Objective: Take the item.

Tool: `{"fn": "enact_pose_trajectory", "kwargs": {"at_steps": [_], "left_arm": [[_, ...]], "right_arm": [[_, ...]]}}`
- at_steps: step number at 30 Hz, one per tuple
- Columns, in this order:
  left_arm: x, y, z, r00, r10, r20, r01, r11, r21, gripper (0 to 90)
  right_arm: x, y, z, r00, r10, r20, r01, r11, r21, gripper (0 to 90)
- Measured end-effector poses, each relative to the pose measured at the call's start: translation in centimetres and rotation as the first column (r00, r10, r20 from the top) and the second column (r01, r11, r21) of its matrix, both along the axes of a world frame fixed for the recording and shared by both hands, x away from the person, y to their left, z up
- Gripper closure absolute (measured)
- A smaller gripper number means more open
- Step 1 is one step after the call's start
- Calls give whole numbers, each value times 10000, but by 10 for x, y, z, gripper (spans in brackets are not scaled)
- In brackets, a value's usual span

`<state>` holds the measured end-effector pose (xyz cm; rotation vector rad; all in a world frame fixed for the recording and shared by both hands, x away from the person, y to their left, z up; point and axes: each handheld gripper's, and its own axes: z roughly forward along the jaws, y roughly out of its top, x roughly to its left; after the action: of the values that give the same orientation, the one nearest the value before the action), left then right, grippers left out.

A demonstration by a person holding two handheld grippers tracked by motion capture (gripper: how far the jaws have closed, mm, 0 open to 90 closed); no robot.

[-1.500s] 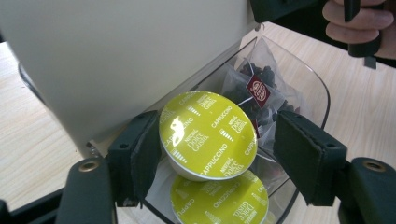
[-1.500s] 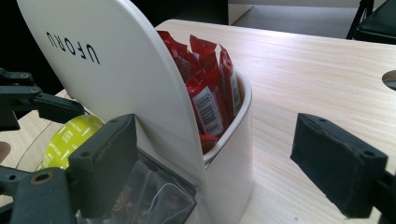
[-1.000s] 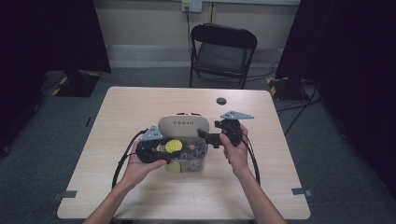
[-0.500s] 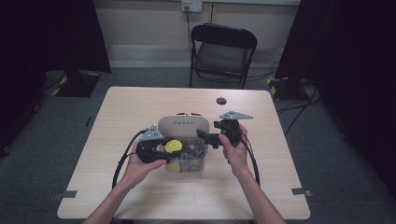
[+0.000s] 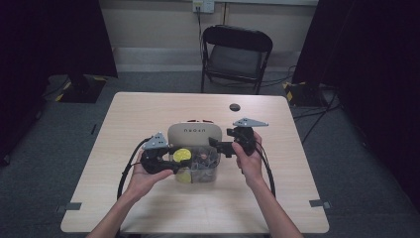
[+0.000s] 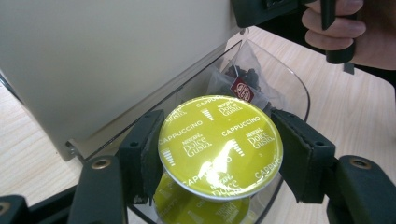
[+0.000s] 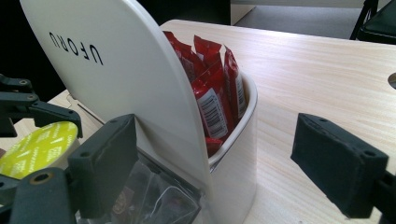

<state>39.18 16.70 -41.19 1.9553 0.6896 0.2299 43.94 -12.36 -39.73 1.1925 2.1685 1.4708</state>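
Observation:
A yellow-green coffee capsule (image 6: pixel 219 144) printed "Cappuccino" sits between the pads of my left gripper (image 6: pixel 219 156), which is shut on it. I hold it just above the clear front bin (image 6: pixel 292 88) of a beige container, where another such capsule and a tea bag (image 6: pixel 243 86) lie. In the high view the capsule (image 5: pixel 182 154) and left gripper (image 5: pixel 179 158) are at the bin's left end. My right gripper (image 5: pixel 218 146) is open at the container's right side, its jaws either side of the raised lid's (image 7: pixel 116 79) edge. Red sachets (image 7: pixel 215 88) fill the back compartment.
The container stands mid-table on the pale wooden table (image 5: pixel 148 114). A small black round object (image 5: pixel 235 107) lies behind it toward the far edge. A black folding chair (image 5: pixel 236 54) stands beyond the table. Gripper cables (image 5: pixel 126 171) loop near my left forearm.

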Motion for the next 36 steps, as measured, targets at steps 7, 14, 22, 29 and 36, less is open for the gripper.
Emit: {"fn": "enact_pose_trajectory", "kwargs": {"at_steps": [7,14,22,29,36], "left_arm": [[-3,5,5,10000,56,41,-56,10000,-15,376],[-4,13,9,9999,103,104,-102,9999,-113,376],[-9,25,14,9998,217,-19,-218,9996,-181,377],[-10,41,18,9987,504,65,-502,9983,-279,377],[-11,52,23,9969,767,194,-759,9964,-383,377]], "right_arm": [[1,0,0,10000,21,7,-21,10000,1,134],[0,2,2,9999,32,98,-32,10000,-57,137],[1,2,2,9999,82,86,-81,9999,-84,137],[1,2,2,9999,115,69,-114,9999,-118,137],[1,2,1,9999,132,43,-132,9999,-108,137]]}}
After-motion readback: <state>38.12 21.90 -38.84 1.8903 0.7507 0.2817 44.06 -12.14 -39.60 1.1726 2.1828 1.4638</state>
